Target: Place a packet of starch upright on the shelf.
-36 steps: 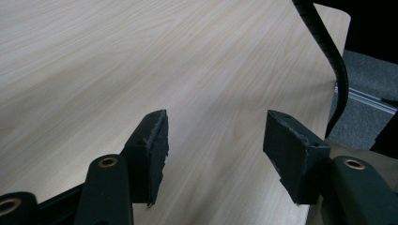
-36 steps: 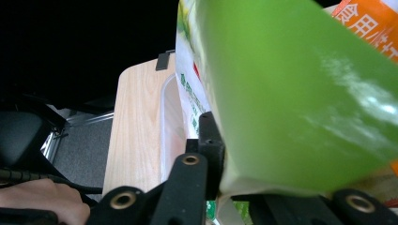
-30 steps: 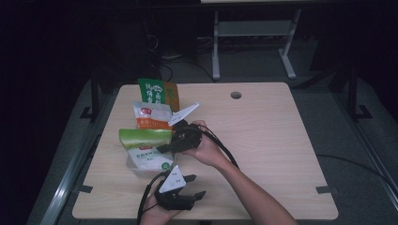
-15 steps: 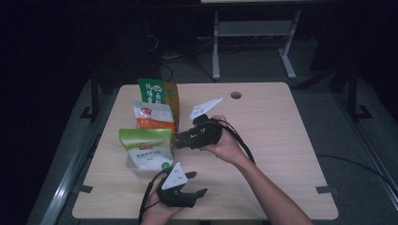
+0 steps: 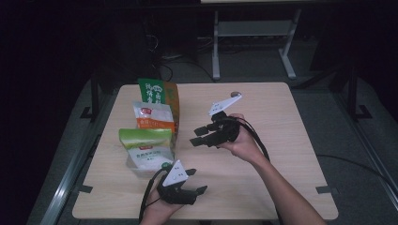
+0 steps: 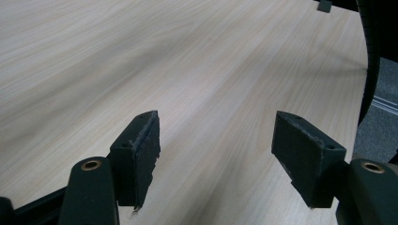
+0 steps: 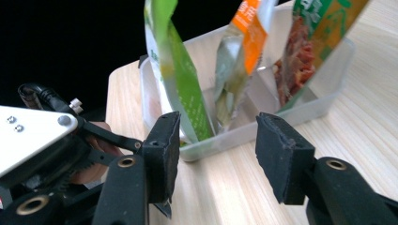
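1. Now the right gripper hangs above the table, jaws pointing toward a clear plastic tray; the tray sits just beyond its tips, near but not touching.
2. Its jaws have just been opening and stand apart with nothing between them.
3. Nearest its tips stands the light-green pouch, then the orange-and-white pouch, with the dark-green pouch farthest.
4. The right hand grips it from behind, forearm running back to the table's near edge.
5. Low at the near edge, the left gripper rests in the left hand, jaws wide and empty over bare wood, the tray just beyond it.
6. Count: three pouches, one tray, two grippers.
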Demonstrator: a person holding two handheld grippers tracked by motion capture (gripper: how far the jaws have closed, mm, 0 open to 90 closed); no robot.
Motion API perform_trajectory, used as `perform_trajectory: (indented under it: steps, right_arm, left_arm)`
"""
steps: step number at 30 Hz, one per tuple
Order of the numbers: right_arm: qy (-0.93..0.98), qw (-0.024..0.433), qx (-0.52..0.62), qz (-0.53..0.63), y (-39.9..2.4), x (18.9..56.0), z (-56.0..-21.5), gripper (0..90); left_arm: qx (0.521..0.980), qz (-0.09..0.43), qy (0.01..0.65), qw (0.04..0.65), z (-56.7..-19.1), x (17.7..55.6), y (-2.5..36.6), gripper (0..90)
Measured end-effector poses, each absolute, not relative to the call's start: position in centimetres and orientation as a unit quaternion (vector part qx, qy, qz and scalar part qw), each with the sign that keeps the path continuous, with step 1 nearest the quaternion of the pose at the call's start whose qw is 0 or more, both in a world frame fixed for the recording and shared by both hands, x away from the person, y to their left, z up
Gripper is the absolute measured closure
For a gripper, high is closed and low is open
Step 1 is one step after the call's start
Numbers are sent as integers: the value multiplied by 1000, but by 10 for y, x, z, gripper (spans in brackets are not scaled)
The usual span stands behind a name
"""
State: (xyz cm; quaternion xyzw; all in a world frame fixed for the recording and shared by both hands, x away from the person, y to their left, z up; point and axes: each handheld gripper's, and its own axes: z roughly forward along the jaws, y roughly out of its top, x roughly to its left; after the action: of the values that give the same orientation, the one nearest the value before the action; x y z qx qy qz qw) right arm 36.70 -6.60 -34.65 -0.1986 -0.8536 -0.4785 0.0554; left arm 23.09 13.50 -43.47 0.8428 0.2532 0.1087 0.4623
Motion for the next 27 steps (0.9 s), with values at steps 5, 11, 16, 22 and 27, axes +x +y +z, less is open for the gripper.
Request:
perform_trajectory:
  steps: [5,11,16,22,27]
  right_arm:
    - [-852,52,-207,-478,-76,369,-348,453]
    - [-853,51,-221,-469,-85,371,-353,435]
    - [-853,49,-230,-466,-92,373,-356,421]
    - [-852,45,-238,-464,-100,374,-357,409]
    - [-851,42,-243,-464,-106,374,-357,402]
  left_arm:
    - [842,110,257,461,-435,232,135,305]
    - [845,112,252,459,-434,232,134,295]
    - [842,110,256,462,-434,231,133,293]
    - [842,114,254,461,-433,233,135,290]
    - [843,115,254,461,-432,234,135,289]
